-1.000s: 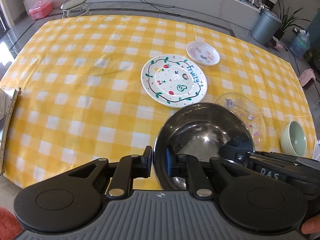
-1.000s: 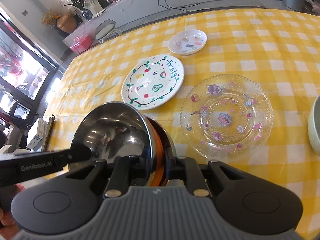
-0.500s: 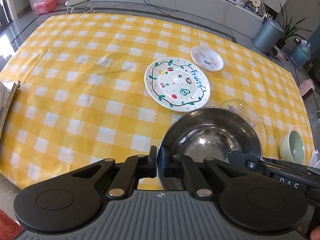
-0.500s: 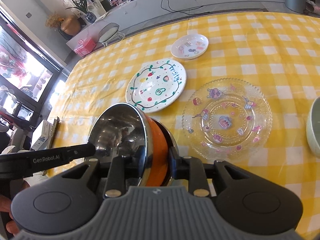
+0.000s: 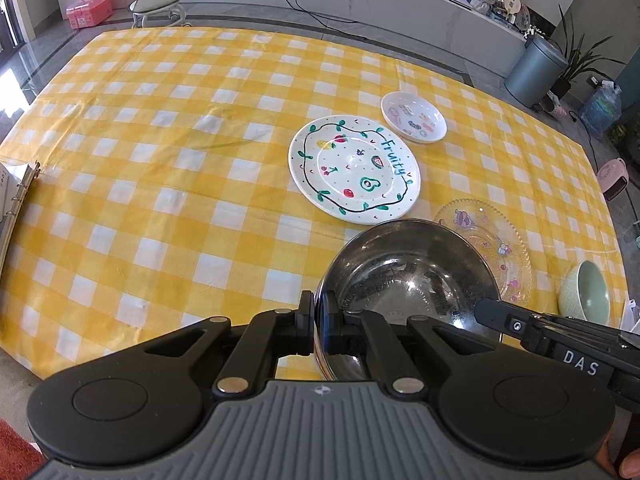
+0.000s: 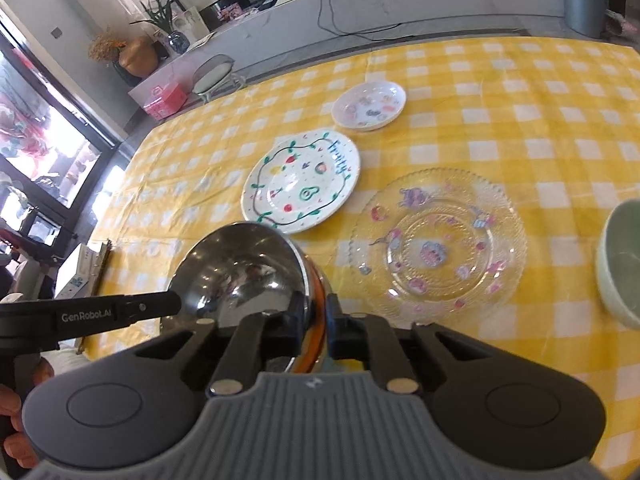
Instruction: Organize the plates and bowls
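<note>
Across the left wrist view, the left gripper (image 5: 318,330) is clamped on the near rim of a steel bowl (image 5: 408,276) held above the yellow checked tablecloth (image 5: 160,184); the right gripper (image 5: 486,312) reaches in from the right to the bowl's other rim. Beyond lie a fruit-patterned plate (image 5: 354,170), a small white dish (image 5: 414,117), a clear glass plate (image 5: 504,240) and a green bowl (image 5: 586,294), all separate, so stacking appears barely begun. A stool (image 5: 160,2), a pink box (image 5: 88,10) and a grey bin (image 5: 534,70) stand on the floor past the table. From the right wrist view, the right gripper (image 6: 318,320) has its jaws together on the rim, where an orange band shows between steel layers; whether a second bowl is nested there cannot be told. The four other dishes sit apart on the cloth, beside a bright window (image 6: 40,152).
</note>
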`<state>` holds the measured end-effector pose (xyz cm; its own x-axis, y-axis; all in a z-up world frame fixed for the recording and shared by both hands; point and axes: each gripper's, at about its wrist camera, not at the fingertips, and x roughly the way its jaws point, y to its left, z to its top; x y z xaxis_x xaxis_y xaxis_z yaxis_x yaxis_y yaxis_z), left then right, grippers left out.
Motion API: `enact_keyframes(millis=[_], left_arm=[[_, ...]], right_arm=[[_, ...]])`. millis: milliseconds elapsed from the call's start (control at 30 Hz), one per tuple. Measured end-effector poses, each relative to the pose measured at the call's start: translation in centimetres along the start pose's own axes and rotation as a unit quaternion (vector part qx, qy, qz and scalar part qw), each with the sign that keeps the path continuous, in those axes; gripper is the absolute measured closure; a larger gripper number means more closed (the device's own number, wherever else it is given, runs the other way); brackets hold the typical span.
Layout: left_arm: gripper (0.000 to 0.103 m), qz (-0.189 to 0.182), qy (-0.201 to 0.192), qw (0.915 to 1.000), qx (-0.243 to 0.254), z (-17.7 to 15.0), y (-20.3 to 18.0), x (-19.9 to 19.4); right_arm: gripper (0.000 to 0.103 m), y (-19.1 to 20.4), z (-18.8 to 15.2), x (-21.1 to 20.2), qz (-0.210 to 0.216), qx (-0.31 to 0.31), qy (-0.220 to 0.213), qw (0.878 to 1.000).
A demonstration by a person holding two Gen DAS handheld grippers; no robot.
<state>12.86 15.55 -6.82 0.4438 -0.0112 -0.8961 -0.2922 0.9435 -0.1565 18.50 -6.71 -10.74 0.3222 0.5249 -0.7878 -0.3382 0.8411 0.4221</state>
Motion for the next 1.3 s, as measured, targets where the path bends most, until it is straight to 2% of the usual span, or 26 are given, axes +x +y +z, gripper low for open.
enact_keyframes(millis=[167,333,467,633,733,833,967,1133,1233,1300], left_arm=[[0.095,-0.005,-0.021,0.9997,0.009,0.2,-0.6,-1.2],[0.089,-0.02,-0.072,0.9959,0.051,0.6,-3.4,-3.8],[0.089,-0.056,-0.098,0.9901,0.084,0.7,-6.9,-5.1],[0.089,-0.094,-0.101,0.9837,0.115,0.3,-11.7,-5.4],[0.089,-0.108,-0.097,0.9805,0.132,0.0,-14.4,-5.1],[0.084,-0.123,-0.094,0.978,0.14,-0.1,-16.8,-4.5],[0.073,-0.148,-0.092,0.9746,0.141,-0.1,-19.2,-3.2],[0.062,-0.172,-0.079,0.9716,0.142,-0.6,-21.9,-1.0],[0.058,-0.185,-0.073,0.969,0.146,-0.8,-23.0,0.2],[0.057,-0.196,-0.066,0.9675,0.145,-0.8,-23.8,1.1]], right_arm=[[0.088,0.2,0.1,-0.9,-0.004,-0.006,-0.014,1.0],[0.082,-0.5,0.8,-3.9,-0.013,-0.005,-0.051,0.999],[0.076,-1.8,1.7,-7.2,-0.043,-0.007,-0.09,0.995],[0.073,-5.2,2.7,-11.0,-0.095,0.01,-0.13,0.987],[0.065,-8.2,2.9,-13.0,-0.133,0.034,-0.161,0.977],[0.064,-11.5,2.6,-14.1,-0.165,0.072,-0.182,0.967],[0.063,-15.3,1.8,-14.0,-0.178,0.124,-0.188,0.958],[0.061,-18.1,1.4,-13.8,-0.239,0.143,-0.207,0.938],[0.06,-20.0,1.0,-14.1,-0.251,0.164,-0.218,0.929],[0.06,-21.9,0.7,-14.4,-0.244,0.196,-0.221,0.924]])
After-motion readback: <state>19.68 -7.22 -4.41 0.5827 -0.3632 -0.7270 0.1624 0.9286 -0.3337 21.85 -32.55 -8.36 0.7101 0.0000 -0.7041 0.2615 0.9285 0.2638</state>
